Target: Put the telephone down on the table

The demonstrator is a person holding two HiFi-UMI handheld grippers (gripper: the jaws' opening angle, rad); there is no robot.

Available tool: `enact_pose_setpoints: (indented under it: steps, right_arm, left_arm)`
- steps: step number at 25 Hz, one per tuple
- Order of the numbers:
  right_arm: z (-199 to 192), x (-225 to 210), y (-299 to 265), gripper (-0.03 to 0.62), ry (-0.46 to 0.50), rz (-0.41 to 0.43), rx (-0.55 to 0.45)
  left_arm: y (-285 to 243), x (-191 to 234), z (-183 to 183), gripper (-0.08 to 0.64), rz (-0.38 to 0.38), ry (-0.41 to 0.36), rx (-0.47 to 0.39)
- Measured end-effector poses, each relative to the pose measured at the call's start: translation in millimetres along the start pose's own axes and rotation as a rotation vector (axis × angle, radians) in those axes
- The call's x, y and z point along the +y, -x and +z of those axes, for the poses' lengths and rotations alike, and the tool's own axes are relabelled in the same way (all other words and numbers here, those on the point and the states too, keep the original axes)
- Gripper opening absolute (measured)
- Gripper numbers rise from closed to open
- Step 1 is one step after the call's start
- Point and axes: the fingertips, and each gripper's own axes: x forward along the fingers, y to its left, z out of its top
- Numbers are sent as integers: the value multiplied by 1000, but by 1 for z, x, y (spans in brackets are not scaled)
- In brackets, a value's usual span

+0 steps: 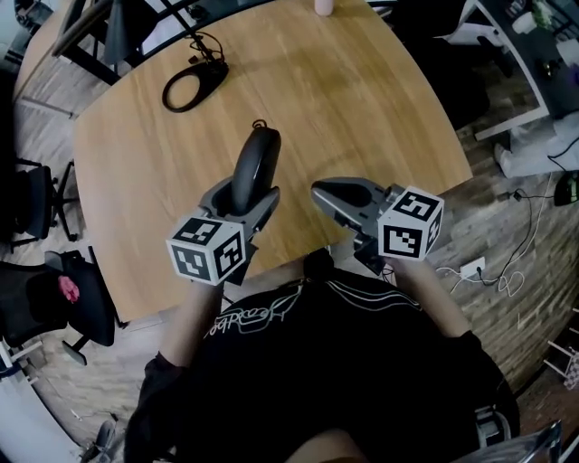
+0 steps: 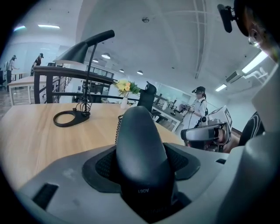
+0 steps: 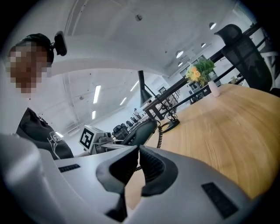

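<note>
The telephone is a black handset (image 1: 255, 167) with a coiled cord (image 2: 117, 127). My left gripper (image 1: 246, 194) is shut on its lower end and holds it above the near part of the wooden table (image 1: 362, 108). In the left gripper view the handset (image 2: 140, 148) fills the space between both pads and points away from me. My right gripper (image 1: 318, 191) hovers just to the right of it, jaws pressed together with nothing between them. The right gripper view shows its shut jaws (image 3: 139, 153), with the handset (image 3: 142, 131) and cord (image 3: 159, 138) beyond them.
A black desk lamp with a ring base (image 1: 193, 86) stands at the table's far left. A white cup (image 1: 323, 6) sits at the far edge, beside flowers (image 2: 124, 87). Office chairs (image 1: 36, 199) stand to the left. Cables (image 1: 488, 271) lie on the floor at right.
</note>
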Motion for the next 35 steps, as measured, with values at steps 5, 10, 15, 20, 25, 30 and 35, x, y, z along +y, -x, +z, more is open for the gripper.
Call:
enact_pose_setpoints:
  steps: [5,10,15,20,25,30,35]
  right_arm:
    - [3,-30,-3,41,-25,9,32]
    - [4,-56,-2,41,-32,-2,61]
    - [1,-73,0,41,-36,-15,84]
    - [-9,-79,5,41,-49,-7,104]
    - [-15,-87,11,41,-81,-7,97]
    - [-21,-94,15,40,-85,-18,109]
    - [-28,-98,15,41,-103,-16,114]
  left_arm:
    - [-27,13,3,291,33,-9,25]
    - [-55,26,-6,291,62,-45,67]
    - [-83,38,-24,291,93,-80,111]
    - [-108,43,-48,291,100,-82,171]
    - [-124,42,-61,291,99,-78,196]
    - [-133,40,-69,291,95,-80,212]
    - [-144,44,-85,291,146,-123,280]
